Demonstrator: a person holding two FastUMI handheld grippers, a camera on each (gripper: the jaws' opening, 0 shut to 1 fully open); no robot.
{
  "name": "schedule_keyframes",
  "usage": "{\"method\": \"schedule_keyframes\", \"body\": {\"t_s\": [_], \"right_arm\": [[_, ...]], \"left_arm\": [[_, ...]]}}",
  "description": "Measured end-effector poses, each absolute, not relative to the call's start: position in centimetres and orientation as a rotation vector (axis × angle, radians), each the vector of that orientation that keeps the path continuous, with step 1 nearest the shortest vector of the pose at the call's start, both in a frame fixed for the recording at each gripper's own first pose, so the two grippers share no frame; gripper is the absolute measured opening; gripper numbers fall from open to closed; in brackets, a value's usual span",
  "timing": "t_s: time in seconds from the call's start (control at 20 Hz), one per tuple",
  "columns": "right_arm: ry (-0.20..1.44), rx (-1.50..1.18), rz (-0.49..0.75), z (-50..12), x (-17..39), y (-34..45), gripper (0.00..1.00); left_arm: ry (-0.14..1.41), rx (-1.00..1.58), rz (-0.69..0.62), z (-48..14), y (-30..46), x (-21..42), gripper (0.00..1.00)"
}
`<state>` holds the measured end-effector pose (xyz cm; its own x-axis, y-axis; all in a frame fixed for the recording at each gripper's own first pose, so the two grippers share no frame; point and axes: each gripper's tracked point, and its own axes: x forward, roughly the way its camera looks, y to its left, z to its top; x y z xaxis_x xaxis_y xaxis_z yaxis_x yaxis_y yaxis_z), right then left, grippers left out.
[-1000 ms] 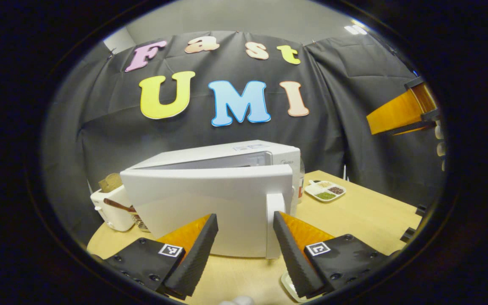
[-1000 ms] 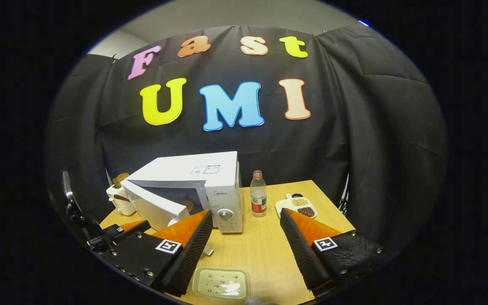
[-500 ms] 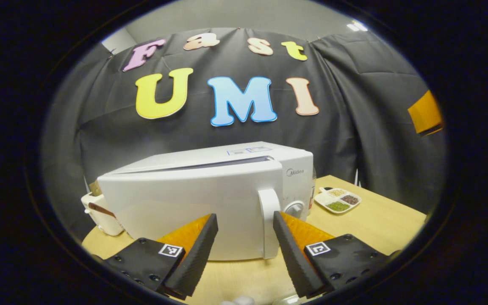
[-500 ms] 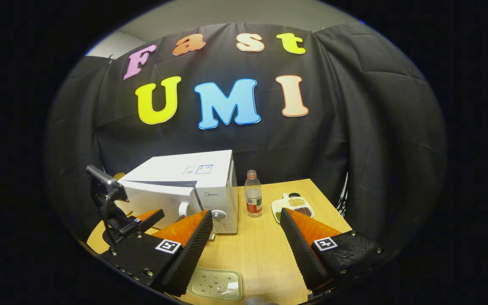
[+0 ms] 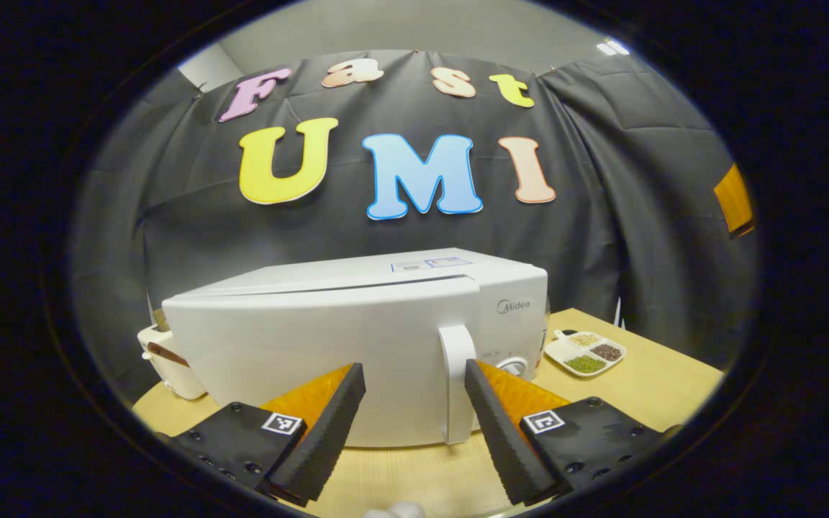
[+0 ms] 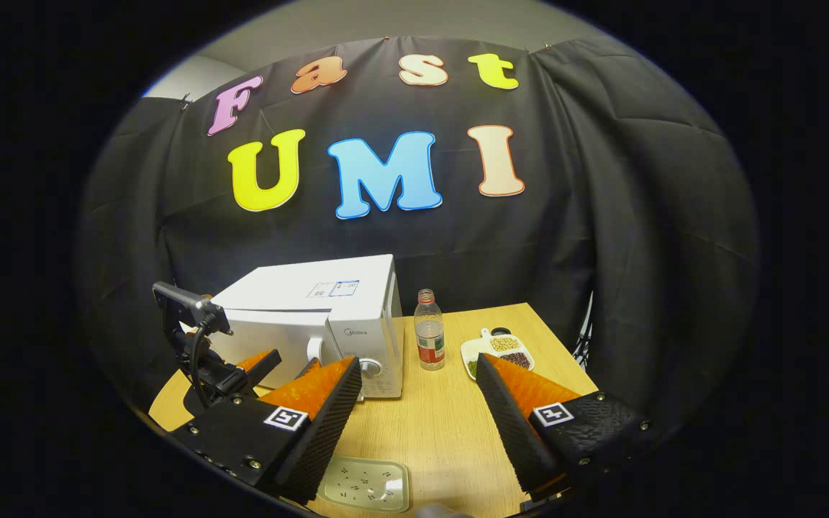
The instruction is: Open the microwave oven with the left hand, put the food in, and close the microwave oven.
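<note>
Your left gripper (image 5: 407,403) gapes wide just before the microwave (image 5: 357,345) door's handle (image 5: 456,381); your right gripper (image 6: 414,403) — wide, empty — hangs above a tray (image 6: 365,485) on the table (image 6: 443,417).

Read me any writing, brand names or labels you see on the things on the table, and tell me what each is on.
"Midea": brand on the microwave front, above its dial.
Stickers on the microwave's top: too small to read.
Bottle label: too blurred to read.
Square tags on the left gripper and right gripper: coded patterns, not words.
</note>
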<state>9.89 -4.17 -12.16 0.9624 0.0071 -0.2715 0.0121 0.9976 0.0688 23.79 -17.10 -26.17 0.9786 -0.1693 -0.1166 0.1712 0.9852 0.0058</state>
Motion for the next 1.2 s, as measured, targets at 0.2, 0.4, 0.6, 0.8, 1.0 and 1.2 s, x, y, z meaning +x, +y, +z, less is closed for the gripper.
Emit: {"method": "schedule_keyframes", "body": {"t_s": [0.2,0.4,0.6,0.8,1.0,1.2], "right_arm": [[0.279,0.067,0.004,-12.2,9.9,-4.2,0.98],[0.279,0.059,0.022,-12.2,9.2,-3.7,0.98],[0.267,0.063,0.032,-11.6,8.4,-3.5,0.98],[0.224,0.055,0.047,-9.3,7.5,-3.2,0.98],[0.151,0.051,0.067,-6.1,6.6,-2.2,0.98],[0.101,0.044,0.067,-4.1,5.1,-1.5,0.98]], "left_arm": [[0.108,0.029,-0.122,-25.9,-16.5,24.9,0.98],[0.146,0.025,-0.137,-27.3,-17.4,24.8,0.98],[0.146,0.040,-0.135,-25.5,-16.2,22.6,0.99],[0.098,0.062,-0.139,-19.9,-13.2,18.2,0.99],[0.086,0.018,-0.099,-13.7,-8.2,13.6,0.97],[0.063,-0.042,-0.054,-7.8,-3.0,9.8,0.99]]}}
